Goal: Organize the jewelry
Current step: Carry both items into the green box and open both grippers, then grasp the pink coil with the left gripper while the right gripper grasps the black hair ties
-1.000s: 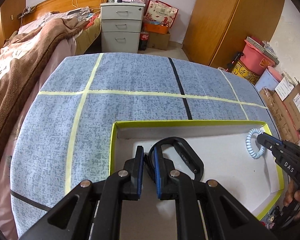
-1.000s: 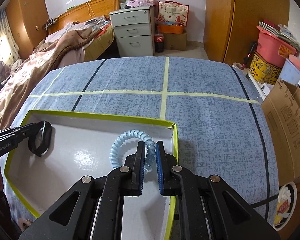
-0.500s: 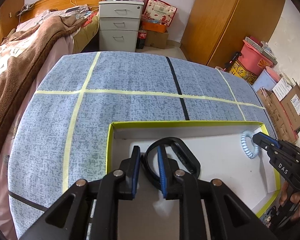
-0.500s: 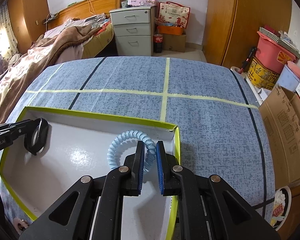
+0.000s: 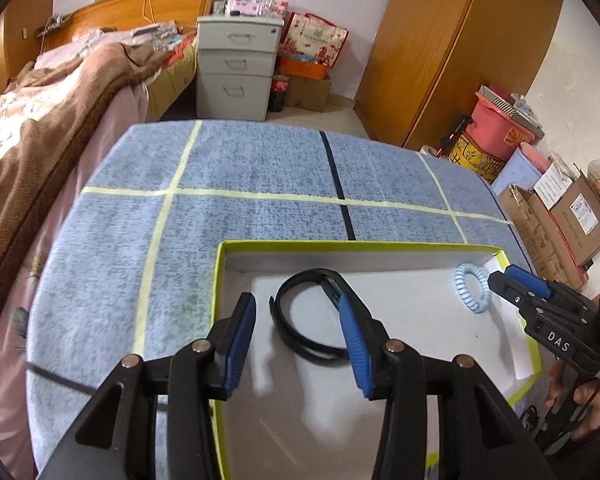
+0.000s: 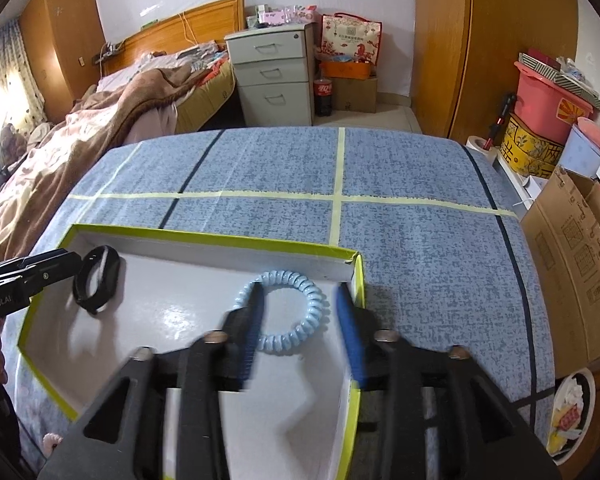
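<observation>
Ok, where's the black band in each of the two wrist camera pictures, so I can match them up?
Left wrist view: the black band lies low and centre on the tray floor, between the open fingers of the left gripper.
Right wrist view: it sits far left, by the tray's left end, just off the left gripper's tip.
Shared landmark: the light blue coil bracelet, inside the same green-edged tray.
</observation>
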Demonstrator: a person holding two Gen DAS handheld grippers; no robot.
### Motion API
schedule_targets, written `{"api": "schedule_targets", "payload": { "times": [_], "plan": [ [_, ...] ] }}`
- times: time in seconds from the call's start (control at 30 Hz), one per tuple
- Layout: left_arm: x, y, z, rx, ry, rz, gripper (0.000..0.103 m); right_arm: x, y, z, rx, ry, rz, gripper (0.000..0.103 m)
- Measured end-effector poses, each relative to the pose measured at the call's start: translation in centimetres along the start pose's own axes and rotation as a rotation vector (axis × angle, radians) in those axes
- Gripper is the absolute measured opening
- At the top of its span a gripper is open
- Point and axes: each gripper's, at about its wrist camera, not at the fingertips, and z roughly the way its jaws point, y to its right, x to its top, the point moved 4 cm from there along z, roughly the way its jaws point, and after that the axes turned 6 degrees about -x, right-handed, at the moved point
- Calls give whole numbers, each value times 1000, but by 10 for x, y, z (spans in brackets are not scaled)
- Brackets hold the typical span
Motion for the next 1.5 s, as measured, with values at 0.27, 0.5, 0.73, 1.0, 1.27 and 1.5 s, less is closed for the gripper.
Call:
{"api": "schedule_targets", "payload": {
  "times": [0.27, 0.5, 0.73, 1.0, 1.27, 1.5],
  "plan": [
    [-19, 4, -42, -33, 53, 12, 47, -13, 6, -47, 30, 71, 31, 45],
    [-60, 6, -65, -46, 50, 53, 48, -41, 26, -89, 50, 113, 64, 45],
    [-94, 1, -80, -121, 57, -14, 58, -82, 48, -106, 45, 80, 68, 45],
    [-118, 6, -86, -179, 36, -52, 58, -125, 51, -98, 78, 7, 93, 45],
    [-135, 6, -90, -180, 26, -43, 58, -143, 39, -91, 99, -11, 72, 45],
    [-141, 8, -89, -179, 18, -45, 58, -146, 30, -82, 65, -36, 20, 45]
  ]
}}
